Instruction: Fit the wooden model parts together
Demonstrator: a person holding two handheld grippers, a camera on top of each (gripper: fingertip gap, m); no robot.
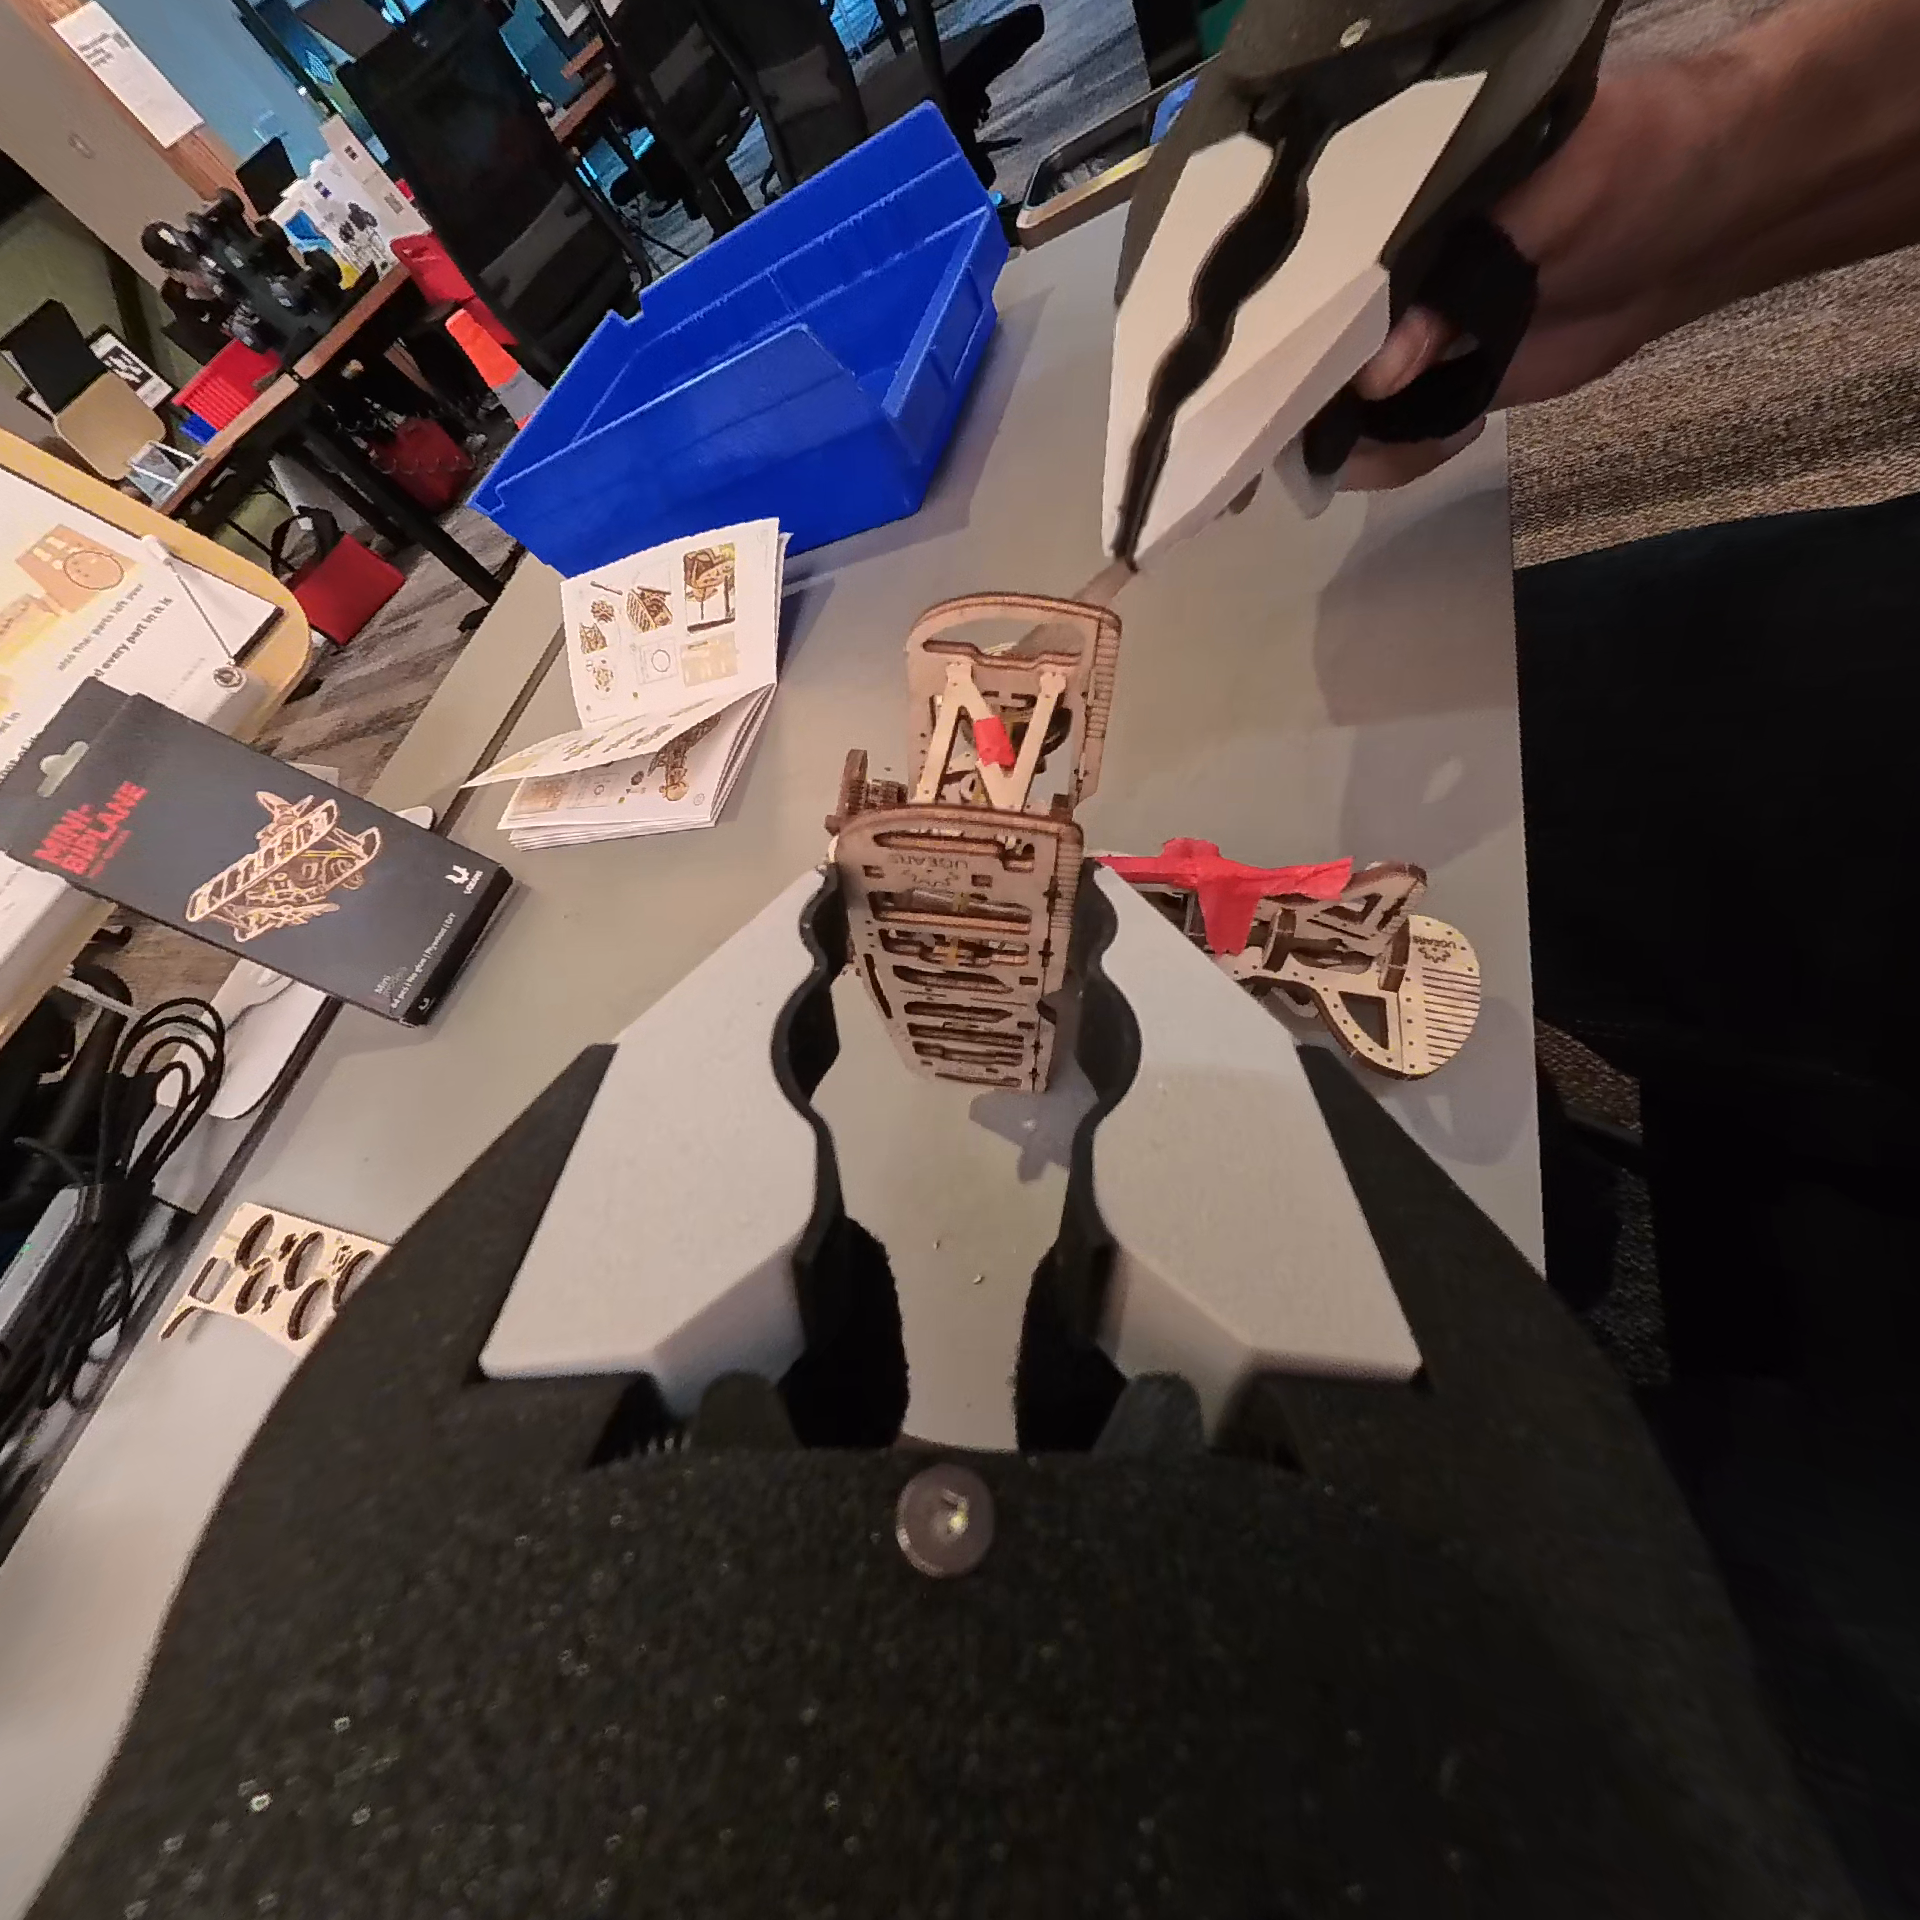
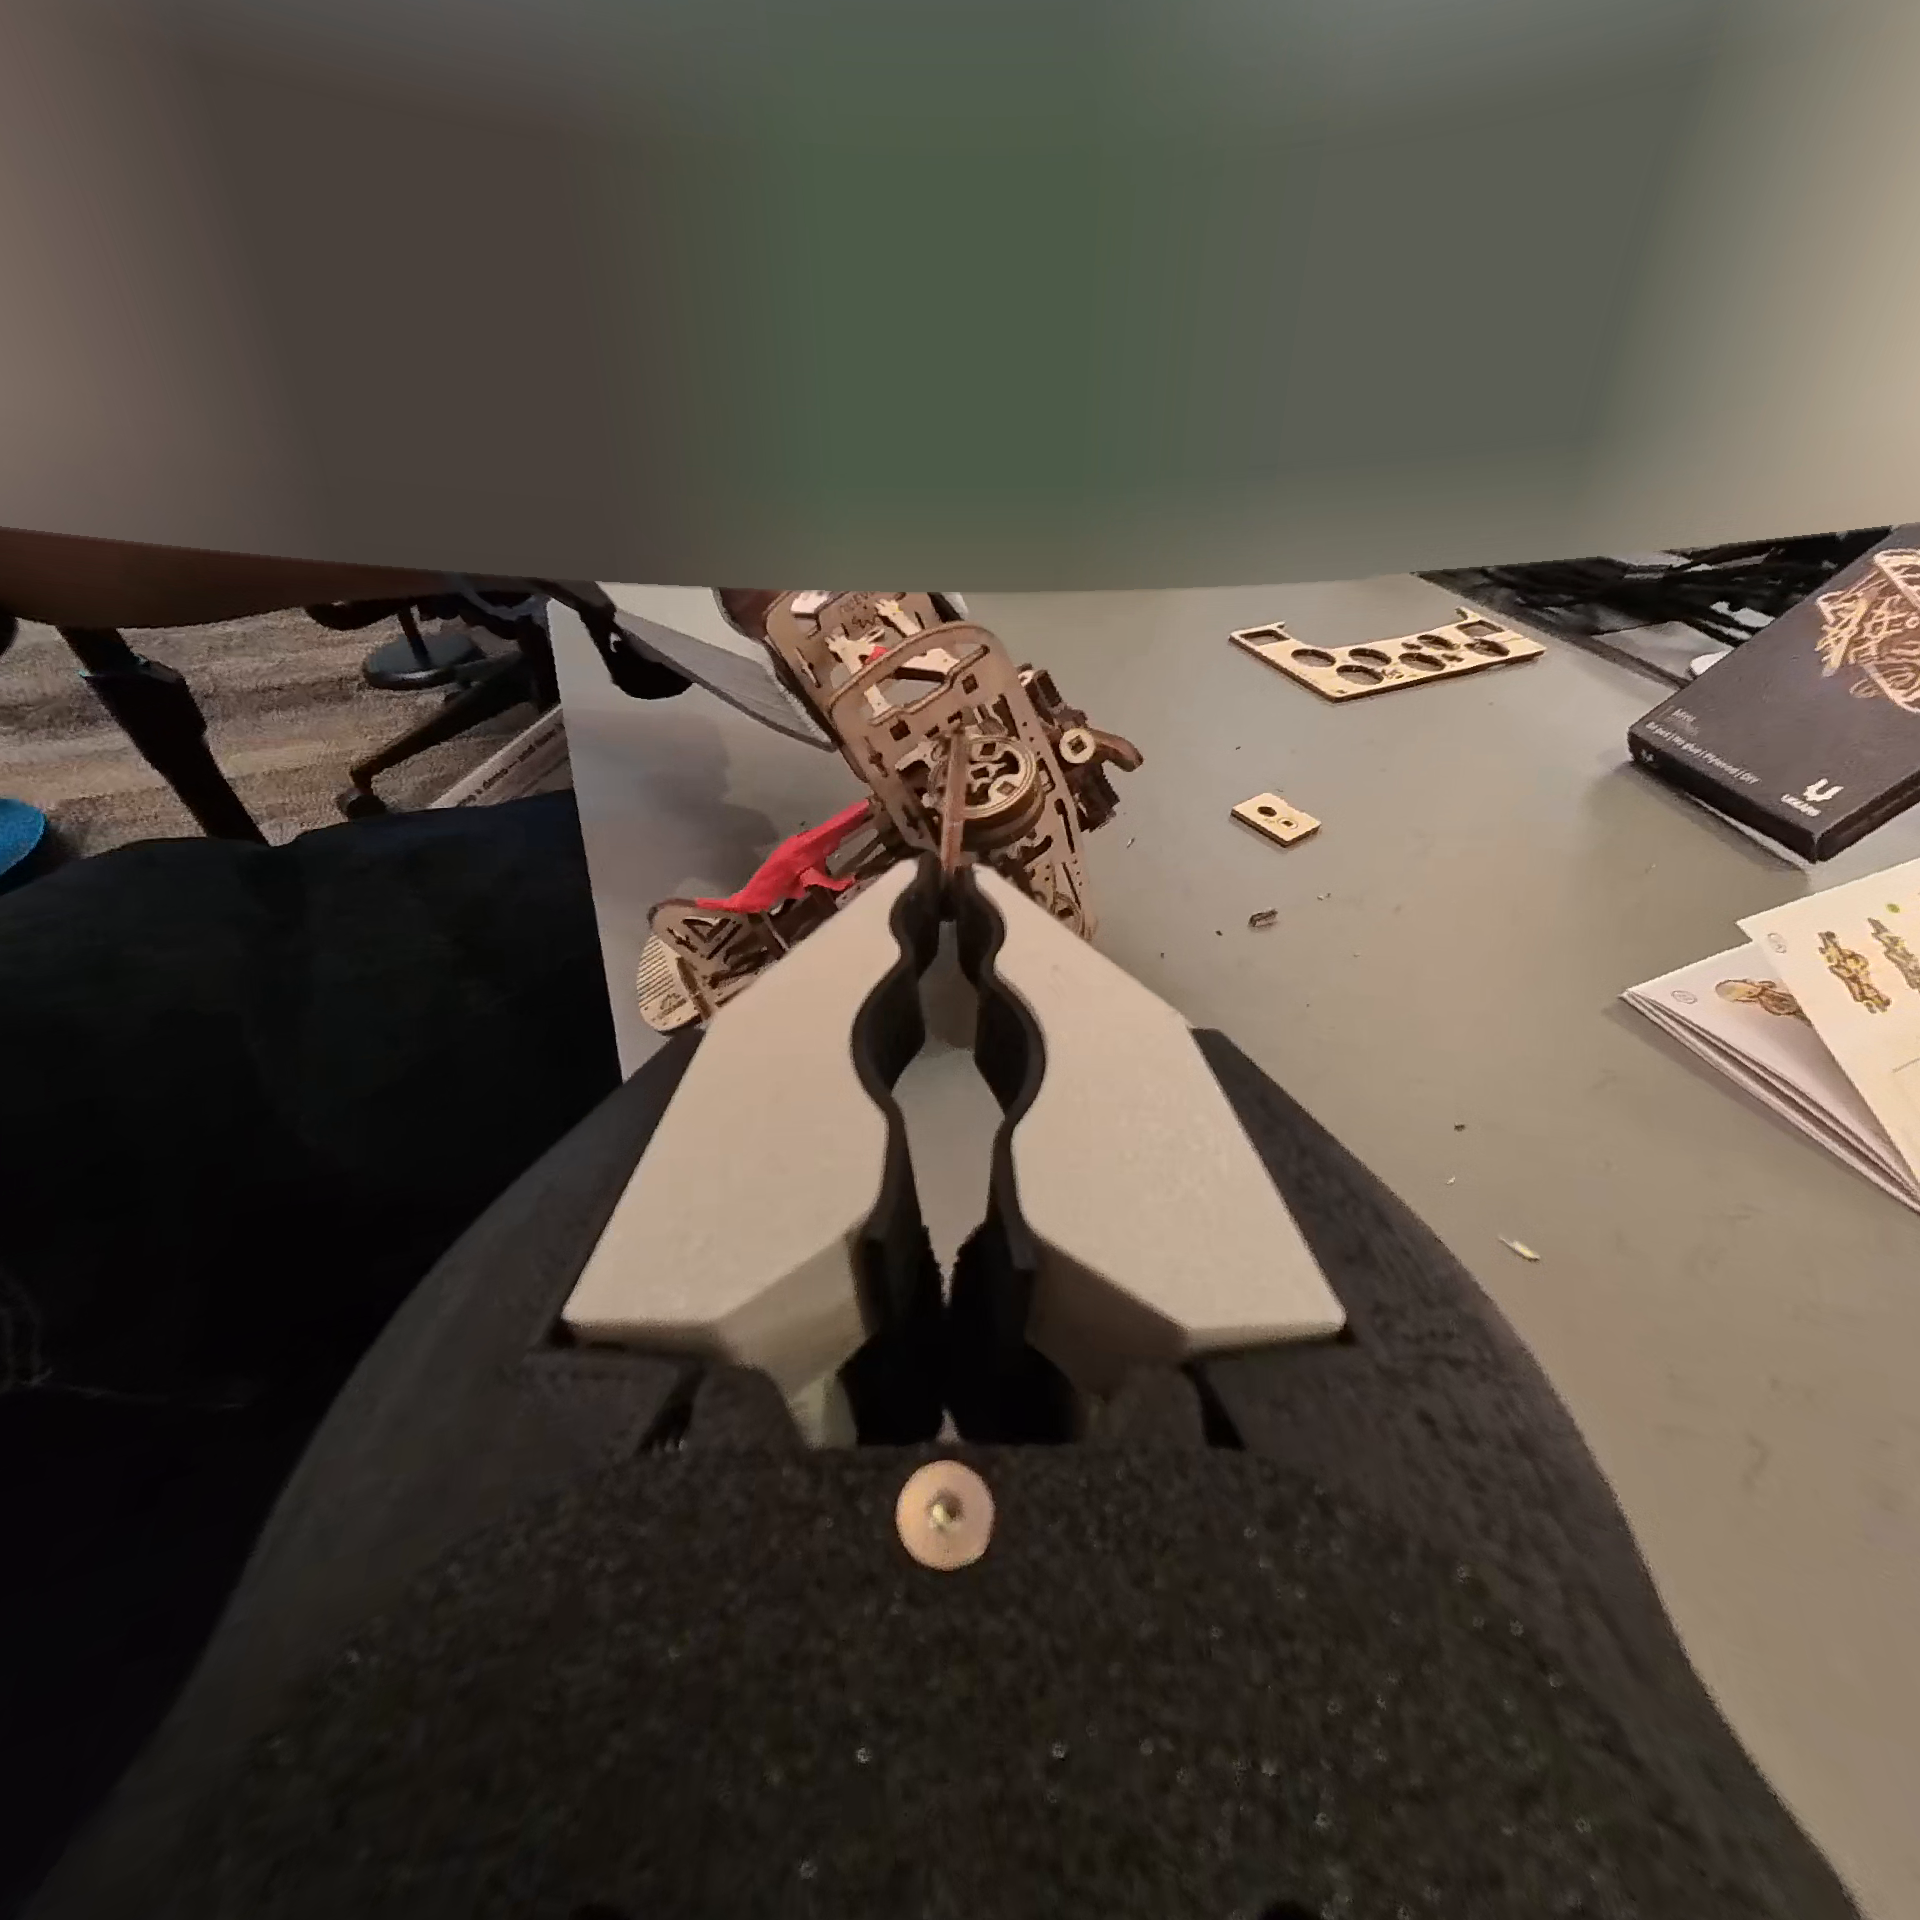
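A wooden biplane model (image 1: pixel 961 966) stands on end on the grey table (image 1: pixel 1299 675), with red tape (image 1: pixel 1226 883) near its tail (image 1: pixel 1423 987). My left gripper (image 1: pixel 961 894) is shut on the model's near wing and holds it upright. My right gripper (image 1: pixel 1127 551) comes down from the upper right, held by a hand, and is shut on a thin wooden piece (image 1: pixel 1091 597) at the model's far side. In the right wrist view the right gripper (image 2: pixel 948 868) pinches that thin piece (image 2: pixel 948 821) at the model's round nose (image 2: pixel 987 774). A left finger (image 2: pixel 717 655) shows behind the model.
A blue bin (image 1: pixel 779 343), an open instruction booklet (image 1: pixel 665 675) and a black box (image 1: pixel 260 852) lie at the left. A punched wooden sheet (image 2: pixel 1382 649) and a small wooden square (image 2: pixel 1276 821) lie on the table. Cables (image 1: pixel 94 1122) hang off the left edge. The table's right edge is near the person's lap.
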